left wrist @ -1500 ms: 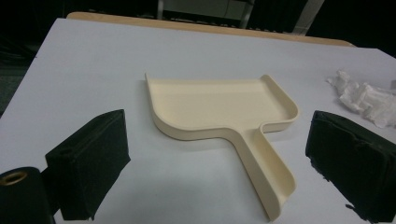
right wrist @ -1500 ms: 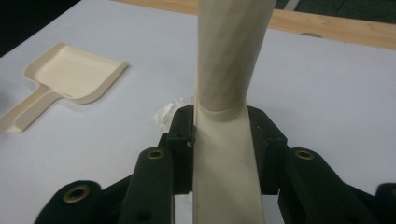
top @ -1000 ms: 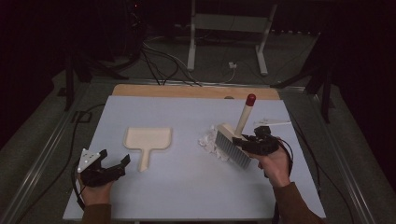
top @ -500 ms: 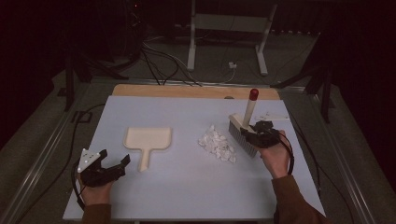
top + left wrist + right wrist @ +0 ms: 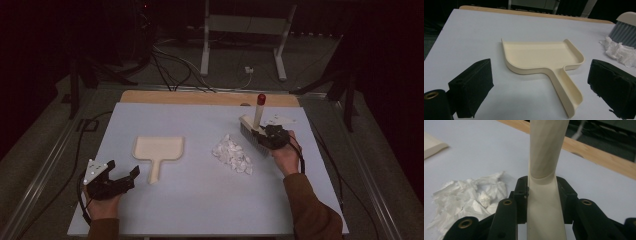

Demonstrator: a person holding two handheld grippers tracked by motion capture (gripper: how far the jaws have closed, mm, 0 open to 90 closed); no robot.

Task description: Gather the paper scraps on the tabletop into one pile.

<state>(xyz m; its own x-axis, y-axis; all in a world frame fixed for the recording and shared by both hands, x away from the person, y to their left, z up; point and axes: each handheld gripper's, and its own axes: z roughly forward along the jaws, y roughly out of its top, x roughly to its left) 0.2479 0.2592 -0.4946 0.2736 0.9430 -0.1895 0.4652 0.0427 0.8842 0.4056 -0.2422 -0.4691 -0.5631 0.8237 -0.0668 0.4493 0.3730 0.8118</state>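
A cream dustpan (image 5: 158, 151) lies flat on the pale blue table top (image 5: 200, 200), its handle toward me. In the left gripper view the dustpan (image 5: 544, 60) lies just ahead of my open left gripper (image 5: 541, 92). My left gripper (image 5: 120, 181) rests at the near left of the table. A heap of white paper scraps (image 5: 231, 154) sits mid-right. My right gripper (image 5: 267, 137) is shut on the cream handle of a brush (image 5: 252, 132) with a red tip, bristles down just right of the scraps (image 5: 466, 197). The brush handle (image 5: 546, 170) rises between the jaws.
A wooden strip (image 5: 200, 97) runs along the table's far edge. Cables and a white stand (image 5: 240, 30) lie on the dark floor beyond. Metal rails (image 5: 45, 165) flank the table on both sides.
My right gripper has carried the brush right and away from me, off the scraps, to the far right side of the heap. The left gripper has stayed put.
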